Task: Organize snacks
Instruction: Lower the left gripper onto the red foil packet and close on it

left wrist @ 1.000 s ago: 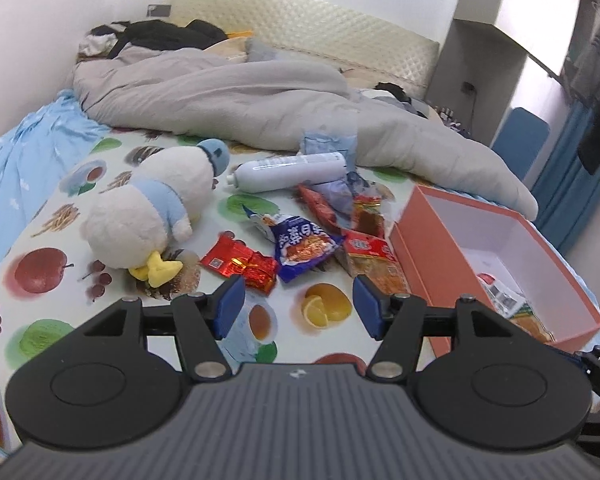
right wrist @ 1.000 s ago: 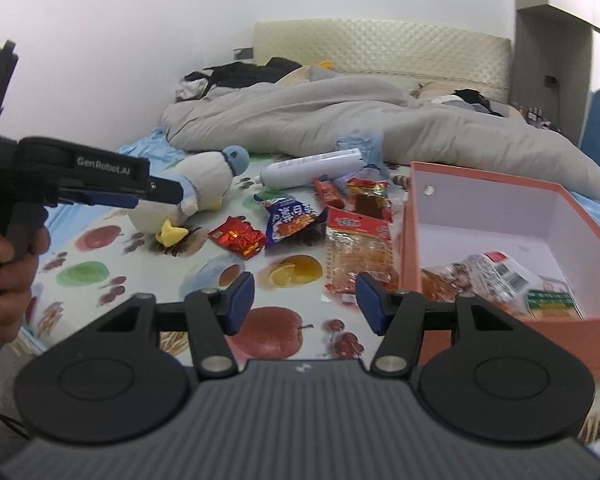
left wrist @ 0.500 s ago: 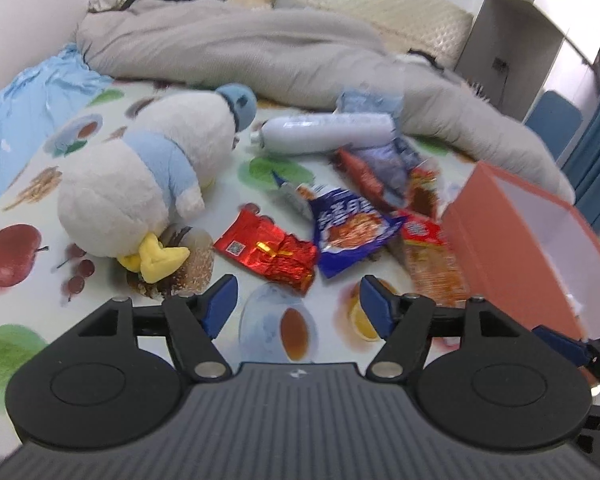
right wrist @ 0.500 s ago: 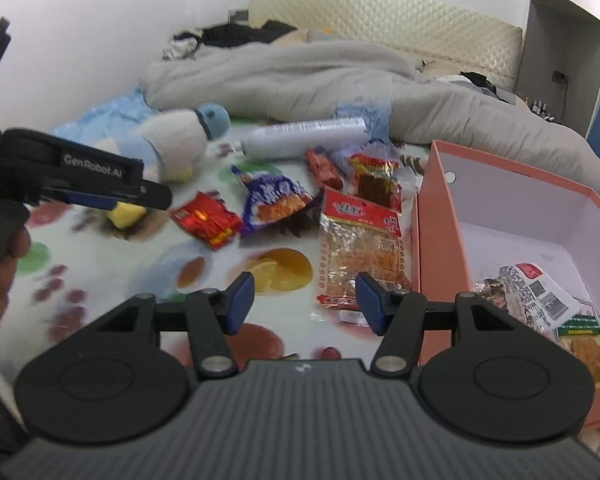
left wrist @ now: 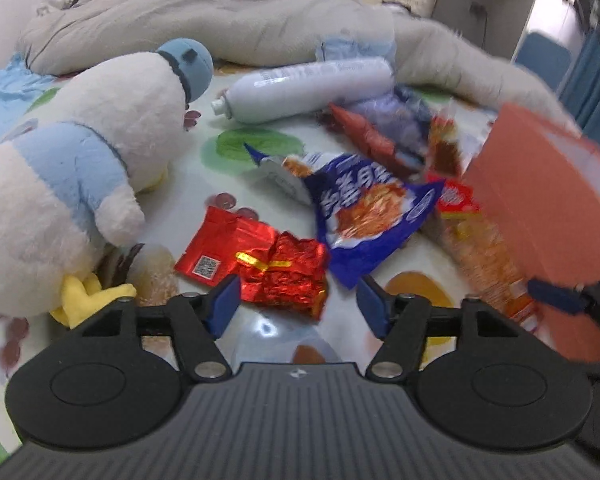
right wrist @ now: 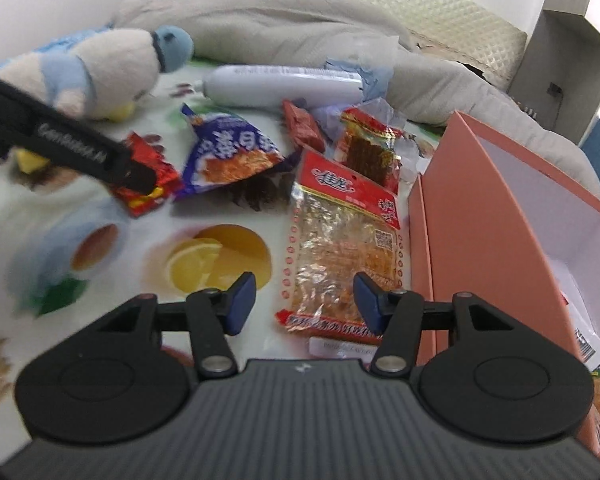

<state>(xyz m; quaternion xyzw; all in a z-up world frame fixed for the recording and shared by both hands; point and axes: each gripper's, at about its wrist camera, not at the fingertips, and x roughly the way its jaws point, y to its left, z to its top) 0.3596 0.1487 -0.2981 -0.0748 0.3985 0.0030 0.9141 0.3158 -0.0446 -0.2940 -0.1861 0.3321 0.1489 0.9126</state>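
Snack packets lie scattered on a fruit-print bedsheet. My left gripper [left wrist: 297, 305] hovers low over a crumpled red foil packet [left wrist: 260, 264]. Its jaws are closing, the packet's near end lies between the fingertips, and the pads stand clear of it. My right gripper [right wrist: 304, 299] is over the near end of a long clear packet with a red header [right wrist: 340, 240]. Its jaws are closing too, without pressing on the packet. A blue packet [left wrist: 364, 208] [right wrist: 232, 152] lies between the two. One of the left gripper's fingers [right wrist: 80, 152] crosses the right wrist view.
An open pink box [right wrist: 480, 208] [left wrist: 548, 200] stands at the right with packets inside. A plush duck [left wrist: 80, 160] lies at the left and a white bottle [left wrist: 304, 88] behind the snacks. More small red packets [right wrist: 302, 126] sit near a grey duvet [left wrist: 220, 12].
Both grippers have come down and forward toward the snacks, which now look much larger. The right jaws have narrowed. The red foil packet now sits at the left fingertips.
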